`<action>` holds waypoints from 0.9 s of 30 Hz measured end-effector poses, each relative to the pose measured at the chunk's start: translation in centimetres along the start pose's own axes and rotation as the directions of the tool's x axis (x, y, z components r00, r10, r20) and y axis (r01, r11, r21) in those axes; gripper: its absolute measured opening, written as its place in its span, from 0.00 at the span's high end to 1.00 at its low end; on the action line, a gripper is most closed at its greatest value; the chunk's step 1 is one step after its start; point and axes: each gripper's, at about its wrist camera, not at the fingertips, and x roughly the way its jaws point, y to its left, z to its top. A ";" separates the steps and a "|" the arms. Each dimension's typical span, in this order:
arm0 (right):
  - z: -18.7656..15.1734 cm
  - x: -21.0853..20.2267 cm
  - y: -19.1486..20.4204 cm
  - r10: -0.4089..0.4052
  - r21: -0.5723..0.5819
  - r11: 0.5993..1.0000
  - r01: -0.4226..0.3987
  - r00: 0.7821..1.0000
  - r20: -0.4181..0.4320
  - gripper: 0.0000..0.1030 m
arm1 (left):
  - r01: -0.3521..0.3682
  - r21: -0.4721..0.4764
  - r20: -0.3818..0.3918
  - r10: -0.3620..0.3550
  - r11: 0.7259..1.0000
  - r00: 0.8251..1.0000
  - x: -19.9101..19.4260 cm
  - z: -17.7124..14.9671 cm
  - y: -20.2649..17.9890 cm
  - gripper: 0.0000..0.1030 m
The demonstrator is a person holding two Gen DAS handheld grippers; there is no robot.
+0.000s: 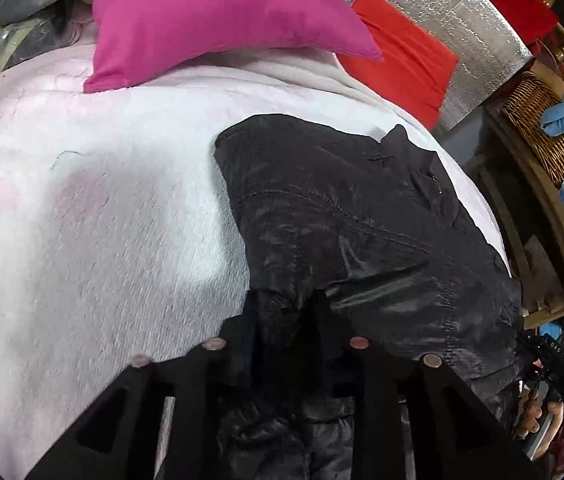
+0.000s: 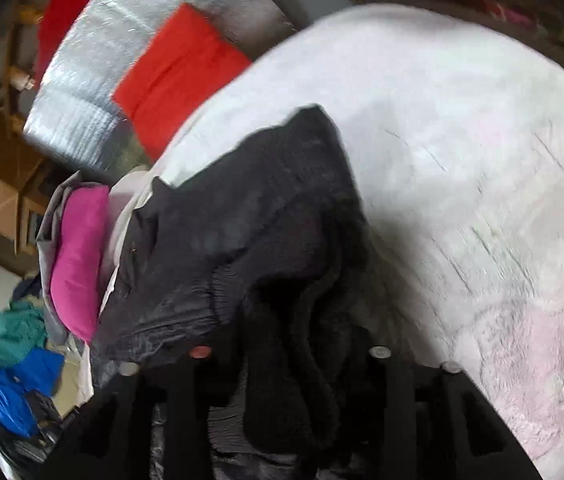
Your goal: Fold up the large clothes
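Observation:
A large black shiny jacket [image 1: 342, 216] lies on a fluffy white-pink blanket [image 1: 81, 220] covering a bed. My left gripper [image 1: 286, 308] is shut on a bunch of the jacket's near edge. In the right wrist view the same jacket [image 2: 241, 208] shows with its ribbed cuff and dark fleece lining [image 2: 310, 320] hanging between the fingers. My right gripper [image 2: 286, 344] is shut on that bunched part of the jacket, lifted above the blanket [image 2: 482, 160]. The other hand-held gripper [image 1: 550, 368] shows at the left wrist view's right edge.
A magenta pillow [image 1: 209, 20] and a red cushion [image 1: 398, 56] lie at the bed's far end against a silver foil pad [image 1: 458, 20]. A wicker basket [image 1: 542, 120] and shelves stand right of the bed. Blue and green clothes [image 2: 17, 360] lie on the floor.

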 end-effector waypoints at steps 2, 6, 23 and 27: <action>0.0 -2.7 -0.2 0.009 0.021 1.000 -0.010 0.999 0.052 0.37 | -0.032 -0.028 0.004 0.032 0.999 0.999 -1.4 0.0 0.3 0.58; -1.0 -9.1 -0.8 0.019 0.051 0.998 -0.032 0.974 0.226 0.28 | -0.091 -0.047 0.089 0.095 0.995 0.991 -5.0 -1.0 0.6 0.52; -8.9 -1.8 2.0 0.189 0.173 0.968 -0.181 0.982 -0.032 0.27 | 0.209 -0.220 0.003 -0.214 0.953 0.977 -3.1 -7.0 -2.3 0.31; -8.9 -0.3 1.7 0.175 0.234 0.958 -0.168 0.985 -0.010 0.28 | 0.254 -0.359 -0.033 -0.284 0.898 0.958 -0.3 -6.6 -0.6 0.31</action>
